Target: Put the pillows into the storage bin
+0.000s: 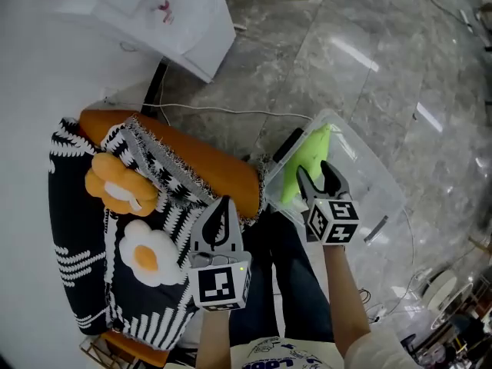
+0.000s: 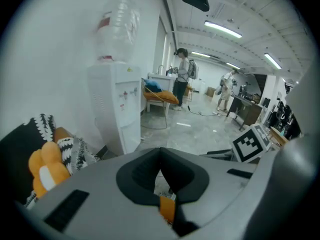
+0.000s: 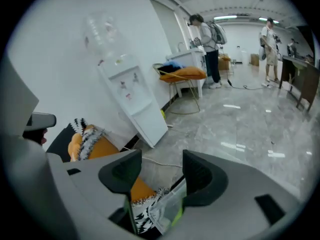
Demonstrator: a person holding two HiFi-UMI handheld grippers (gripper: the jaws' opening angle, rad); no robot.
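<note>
Grey marble floor [image 1: 369, 29] surrounds an orange sofa [image 1: 223, 167]. On its black-and-white blanket [image 1: 77, 237] lie a flower pillow [image 1: 115, 187] and an egg pillow [image 1: 150, 254]. Beside them the left gripper [image 1: 224, 206] hangs with jaws together, empty. The right gripper [image 1: 317, 169], jaws apart and empty, hovers over a clear bin [image 1: 380, 187] holding a green pillow [image 1: 307, 156].

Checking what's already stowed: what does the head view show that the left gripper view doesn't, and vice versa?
Head view only: a green pillow inside the clear bin, and an egg pillow on the sofa. Left gripper view only: people standing far across the room. Both: the orange flower pillow and the white water dispenser.
</note>
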